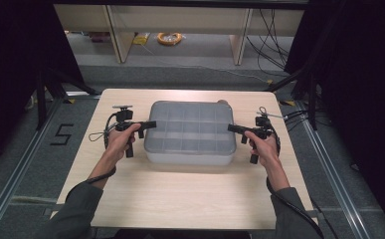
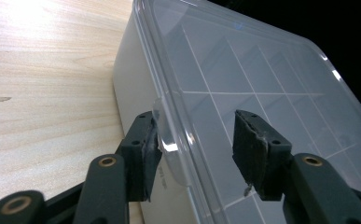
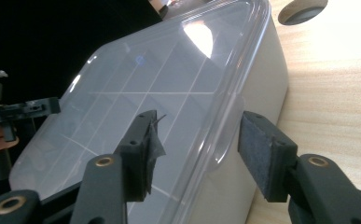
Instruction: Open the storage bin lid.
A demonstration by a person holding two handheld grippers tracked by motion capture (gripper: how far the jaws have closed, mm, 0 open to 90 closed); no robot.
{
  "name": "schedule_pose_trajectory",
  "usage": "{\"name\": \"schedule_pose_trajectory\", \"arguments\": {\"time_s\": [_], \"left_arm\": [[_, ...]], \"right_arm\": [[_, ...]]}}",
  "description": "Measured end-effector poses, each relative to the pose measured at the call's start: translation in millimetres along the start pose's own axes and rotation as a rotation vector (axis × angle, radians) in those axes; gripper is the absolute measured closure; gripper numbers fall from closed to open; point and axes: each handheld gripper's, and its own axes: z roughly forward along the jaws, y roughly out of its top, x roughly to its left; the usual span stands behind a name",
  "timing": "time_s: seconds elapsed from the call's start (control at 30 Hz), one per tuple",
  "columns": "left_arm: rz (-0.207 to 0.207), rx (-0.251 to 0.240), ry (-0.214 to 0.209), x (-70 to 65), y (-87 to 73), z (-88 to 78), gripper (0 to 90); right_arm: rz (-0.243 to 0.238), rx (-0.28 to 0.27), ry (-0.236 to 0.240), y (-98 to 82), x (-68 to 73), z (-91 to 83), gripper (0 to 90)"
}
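Note:
A translucent white compartment box (image 1: 190,132) with a clear lid stands in the middle of the wooden table (image 1: 180,199). My left gripper (image 1: 152,124) is open at the box's left end. Its jaws straddle the lid's rim and a small clear tab (image 2: 166,137), one pad outside the wall and one above the lid (image 2: 262,74). My right gripper (image 1: 231,128) is open at the right end and straddles the lid's edge tab (image 3: 225,149) the same way. The box (image 3: 262,93) is closed, with a grid of dividers under the lid. The left gripper (image 3: 24,109) also appears far off in the right gripper view.
A round hole (image 1: 222,102) in the table sits just behind the box's far right corner. Beyond the table stand shelving legs (image 1: 118,35), and an orange cable coil (image 1: 169,38) and loose cables lie on the floor. Dark curtains flank both sides.

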Motion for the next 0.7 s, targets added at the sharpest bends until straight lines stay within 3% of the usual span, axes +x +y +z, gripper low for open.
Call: {"name": "schedule_pose_trajectory", "arguments": {"time_s": [0.03, 0.07, 0.13, 0.27, 0.3, 0.37, 0.4, 0.43, 0.47, 0.53, 0.57, 0.67, 0.7], "left_arm": [[-0.005, 0.000, 0.000, -0.2, 0.0, -0.6, 50.5], [-0.015, -0.002, 0.004, -0.3, -0.4, -1.0, 51.2], [-0.034, -0.013, 0.007, -0.8, -1.9, -0.8, 52.3], [-0.039, -0.029, 0.019, -3.4, -3.3, -2.1, 52.4], [-0.040, -0.045, 0.029, -5.4, -3.2, -3.5, 52.9], [-0.033, -0.056, 0.025, -8.2, -1.6, -7.1, 53.8], [-0.029, -0.066, 0.034, -10.0, -0.9, -8.7, 54.5], [-0.030, -0.076, 0.036, -11.4, -0.4, -10.8, 54.8], [-0.032, -0.088, 0.034, -12.1, 0.1, -12.5, 55.3], [-0.051, -0.120, 0.014, -14.3, 1.6, -17.8, 58.2], [-0.050, -0.136, 0.011, -16.3, 2.2, -20.3, 59.6], [-0.032, -0.167, 0.024, -24.2, 3.6, -27.1, 60.5], [-0.023, -0.174, 0.023, -26.1, 4.0, -29.3, 60.6]], "right_arm": [[-0.003, 0.008, 0.004, -0.3, 0.9, 0.3, 49.9], [-0.077, -0.018, -0.010, 0.2, -4.5, 3.2, 51.1], [-0.087, -0.021, -0.016, -0.2, -4.9, 4.0, 54.4], [-0.094, -0.038, -0.033, 0.3, -1.9, 3.8, 56.4], [-0.049, -0.031, -0.037, 0.0, 2.7, 2.7, 56.8], [-0.083, -0.048, -0.041, 2.1, 4.2, 0.4, 58.2], [-0.045, -0.039, -0.046, 2.9, 9.4, -2.5, 59.2], [-0.085, -0.061, -0.054, 4.4, 8.4, -2.9, 60.8], [-0.033, -0.059, -0.027, 4.5, 11.9, -5.8, 63.1], [-0.067, -0.098, -0.022, 6.4, 11.0, -8.3, 64.7], [-0.108, -0.117, -0.021, 7.6, 9.1, -9.3, 65.3], [-0.108, -0.138, -0.010, 9.4, 13.8, -15.5, 67.9], [-0.052, -0.131, -0.001, 8.8, 19.0, -18.2, 68.8]]}}
